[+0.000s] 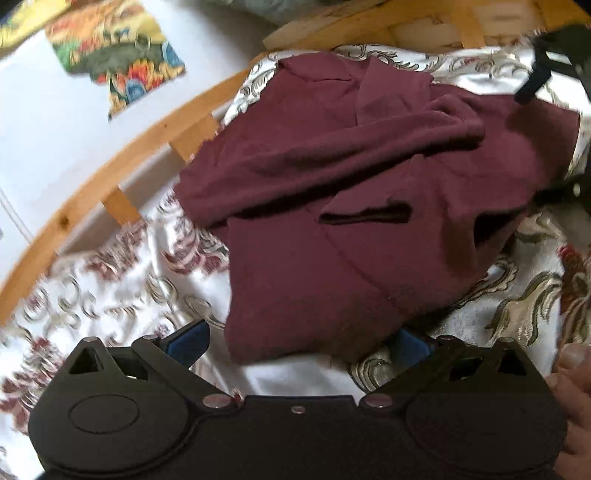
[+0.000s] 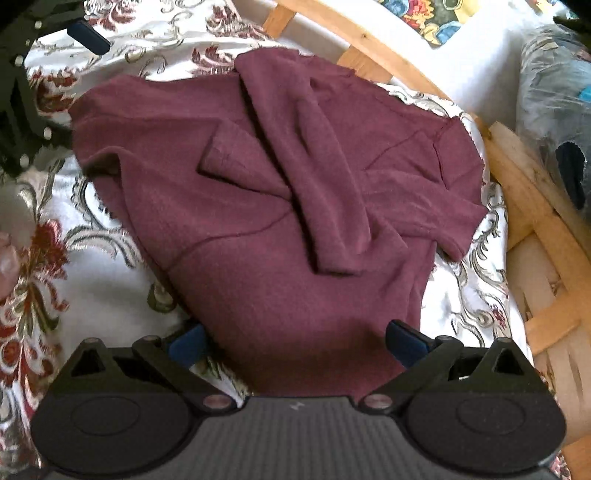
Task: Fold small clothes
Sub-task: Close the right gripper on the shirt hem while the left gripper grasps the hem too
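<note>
A maroon knit sweater point(image 1: 351, 192) lies on a white floral satin cover point(image 1: 122, 280), with both sleeves folded across its body. My left gripper point(image 1: 299, 347) is open, its blue-padded fingers on either side of the near hem, right at the cloth edge. In the right wrist view the sweater point(image 2: 273, 192) fills the middle, one sleeve lying diagonally over the other. My right gripper point(image 2: 295, 343) is open too, its fingers straddling the near edge of the sweater. Neither gripper holds anything. The left gripper also shows at the top left of the right wrist view point(image 2: 88, 35).
A wooden bed frame point(image 1: 110, 166) with slats curves along the cover's far side. A colourful printed cloth point(image 1: 118, 55) lies on the white floor beyond it. A plastic-wrapped bundle point(image 2: 554, 110) sits past the frame. The right gripper appears at the far right point(image 1: 543, 70).
</note>
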`<state>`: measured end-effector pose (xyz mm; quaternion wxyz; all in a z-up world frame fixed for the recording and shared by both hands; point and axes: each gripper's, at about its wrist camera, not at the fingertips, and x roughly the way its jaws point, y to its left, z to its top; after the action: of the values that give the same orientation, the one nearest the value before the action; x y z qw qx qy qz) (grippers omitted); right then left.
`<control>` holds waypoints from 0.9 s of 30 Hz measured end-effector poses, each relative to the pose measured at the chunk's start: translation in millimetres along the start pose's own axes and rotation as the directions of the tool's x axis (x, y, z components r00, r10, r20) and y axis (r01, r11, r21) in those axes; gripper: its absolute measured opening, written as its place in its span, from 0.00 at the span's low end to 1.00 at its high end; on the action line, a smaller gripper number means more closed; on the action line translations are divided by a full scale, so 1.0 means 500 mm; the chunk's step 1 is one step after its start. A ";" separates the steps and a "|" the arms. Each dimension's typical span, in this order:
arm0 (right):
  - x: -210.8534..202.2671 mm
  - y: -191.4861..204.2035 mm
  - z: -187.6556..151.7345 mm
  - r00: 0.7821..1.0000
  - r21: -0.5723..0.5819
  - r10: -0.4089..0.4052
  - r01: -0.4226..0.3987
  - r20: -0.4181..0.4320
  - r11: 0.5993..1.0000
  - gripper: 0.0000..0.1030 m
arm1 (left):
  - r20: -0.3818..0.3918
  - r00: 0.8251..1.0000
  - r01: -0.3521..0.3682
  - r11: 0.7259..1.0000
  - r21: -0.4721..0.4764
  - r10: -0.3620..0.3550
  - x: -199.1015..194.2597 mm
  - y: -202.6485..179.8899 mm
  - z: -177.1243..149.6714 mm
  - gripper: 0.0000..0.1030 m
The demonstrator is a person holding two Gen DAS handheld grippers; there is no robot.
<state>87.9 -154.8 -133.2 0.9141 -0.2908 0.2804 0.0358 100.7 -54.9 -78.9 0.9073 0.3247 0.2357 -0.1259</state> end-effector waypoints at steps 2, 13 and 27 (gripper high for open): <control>-0.002 -0.004 0.006 1.000 0.004 -0.011 0.011 0.027 1.000 0.99 | -0.004 1.000 -0.013 1.000 -0.011 0.013 0.003 -0.004 0.002 0.99; -0.013 -0.071 0.024 0.986 0.211 0.092 -0.121 0.142 0.970 0.49 | 0.027 1.000 0.002 1.000 -0.022 -0.002 -0.028 -0.025 0.024 0.99; -0.015 -0.184 0.006 0.951 0.523 0.160 -0.280 0.264 0.805 0.24 | 0.093 0.995 -0.050 0.997 0.051 0.045 0.010 -0.130 0.103 0.99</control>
<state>104.1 -228.8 -80.1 0.9723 0.0264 0.2142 0.0893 98.1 -138.2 -80.9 0.9108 0.3483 0.1825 -0.1254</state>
